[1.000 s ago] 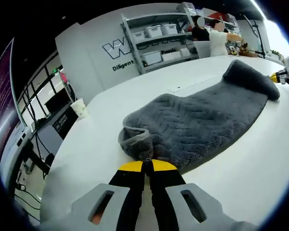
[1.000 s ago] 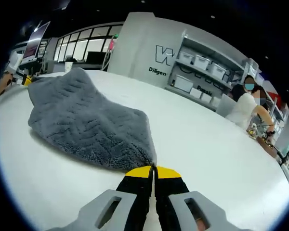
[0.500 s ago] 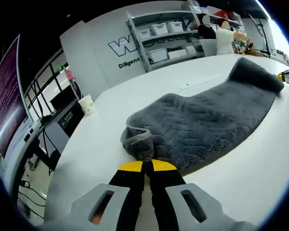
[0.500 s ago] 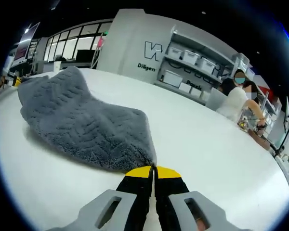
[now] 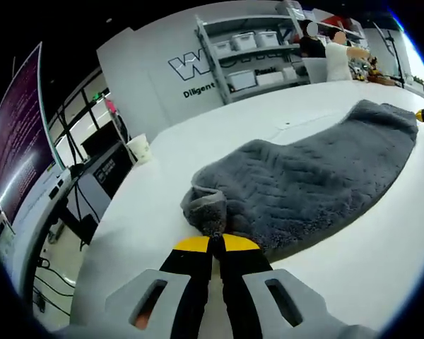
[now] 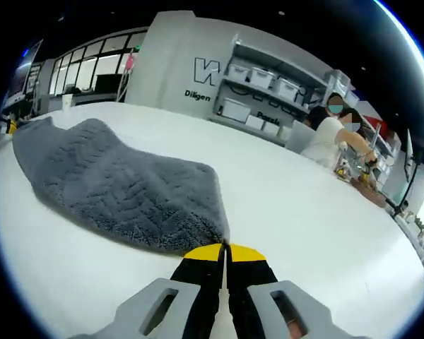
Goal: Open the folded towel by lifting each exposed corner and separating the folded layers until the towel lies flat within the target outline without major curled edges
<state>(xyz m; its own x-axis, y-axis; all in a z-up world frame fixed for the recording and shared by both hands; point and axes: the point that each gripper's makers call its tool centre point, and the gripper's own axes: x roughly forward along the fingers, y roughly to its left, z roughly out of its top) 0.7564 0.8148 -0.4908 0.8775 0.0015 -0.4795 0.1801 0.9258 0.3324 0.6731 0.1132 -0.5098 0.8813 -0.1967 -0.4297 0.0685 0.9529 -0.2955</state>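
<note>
The grey towel (image 5: 307,180) lies stretched across the middle of the white table (image 5: 381,272), reaching from lower centre to the right edge in the left gripper view. The left gripper (image 5: 216,244) has its jaws pinched on a bunched, curled corner; the right gripper (image 6: 225,251) has its jaws pinched on the opposite corner at lower centre. To do this well, I judge both corners should be drawn apart evenly and laid low, uncurling the left roll. Bins (image 6: 292,90) on the upper shelves: contents cannot be told.
</note>
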